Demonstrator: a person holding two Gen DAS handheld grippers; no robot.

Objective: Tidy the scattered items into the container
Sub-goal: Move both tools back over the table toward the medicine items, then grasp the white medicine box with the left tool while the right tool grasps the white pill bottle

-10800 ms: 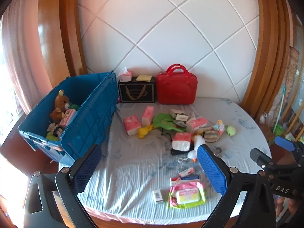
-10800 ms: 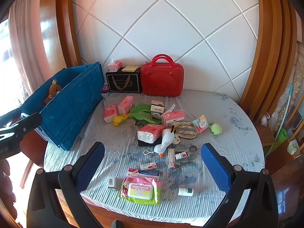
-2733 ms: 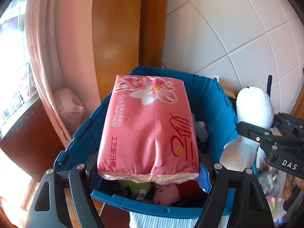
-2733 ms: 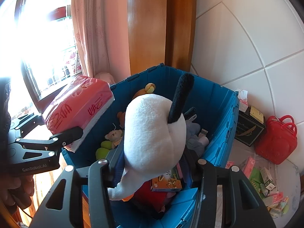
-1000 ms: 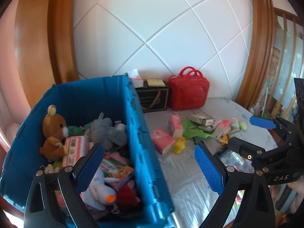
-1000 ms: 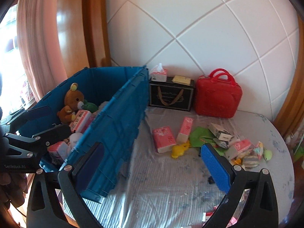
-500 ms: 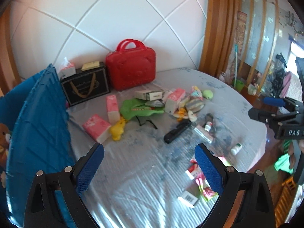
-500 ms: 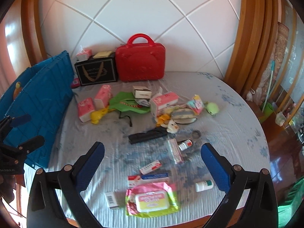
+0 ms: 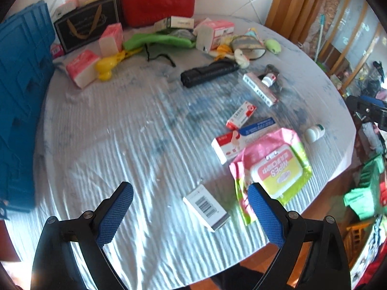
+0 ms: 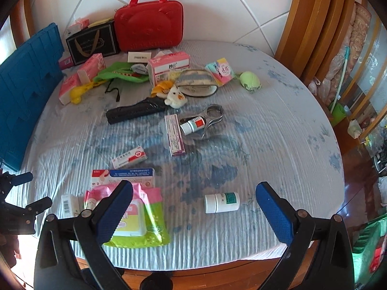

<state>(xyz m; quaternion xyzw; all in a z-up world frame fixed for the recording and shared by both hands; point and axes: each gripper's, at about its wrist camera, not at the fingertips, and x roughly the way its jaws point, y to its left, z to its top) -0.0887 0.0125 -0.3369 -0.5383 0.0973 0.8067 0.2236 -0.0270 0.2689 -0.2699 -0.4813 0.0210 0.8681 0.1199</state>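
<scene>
- Grippers first: my left gripper hangs over the near edge of the table with its blue pads spread wide and nothing between them.
- My right gripper is just as wide and holds nothing; I see it low over the near edge too.
- Between my left pads lies a small barcode box, flat on the cloth.
- Just right of it sits the wipes pack, pink and green, partly behind my left gripper's right pad.
- In the right view a white bottle lies on its side between my right pads, apart from both.
- The wipes pack shows there behind my right gripper's left pad.
- Beyond the wipes lie a blue-and-white carton and a red-and-white carton, near each other.
- Mid-table I see a black pouch, a pink tube box, a small vial and metal clippers touching the vial.
- At the far side lie tissue packs, a yellow duck, a green cloth and a green ball.
- The blue bin stands at the table's left edge; only its outer wall shows.
- A red case and a black gift bag stand against the wall, side by side.
</scene>
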